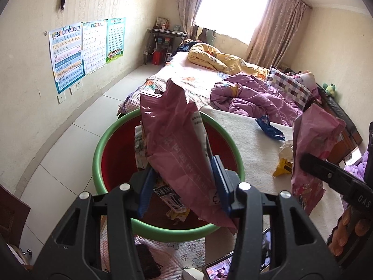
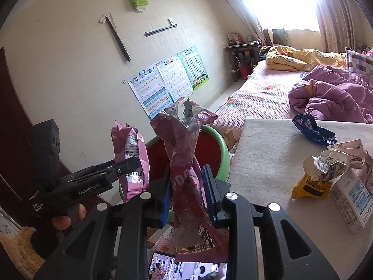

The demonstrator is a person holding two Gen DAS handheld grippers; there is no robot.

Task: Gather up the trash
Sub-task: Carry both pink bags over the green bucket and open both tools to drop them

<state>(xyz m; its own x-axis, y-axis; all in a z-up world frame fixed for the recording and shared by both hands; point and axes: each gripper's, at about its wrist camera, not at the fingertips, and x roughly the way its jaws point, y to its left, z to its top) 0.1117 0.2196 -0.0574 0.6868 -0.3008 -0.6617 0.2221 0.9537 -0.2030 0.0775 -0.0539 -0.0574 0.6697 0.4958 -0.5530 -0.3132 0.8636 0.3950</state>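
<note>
Left wrist view: left gripper (image 1: pixel 184 182) grasps a pink wrapper (image 1: pixel 177 144) over the green-rimmed bin (image 1: pixel 98 154); right gripper (image 2: pixel 187 193) clamps a crumpled pink wrapper (image 2: pixel 184 154). Next, judged: release both into the bin.

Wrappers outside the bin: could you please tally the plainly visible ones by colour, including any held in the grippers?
Pink wrappers: 2, one in the left gripper, one in the right gripper
Blue wrapper: 1
Yellow wrapper: 1
Total: 4
</note>
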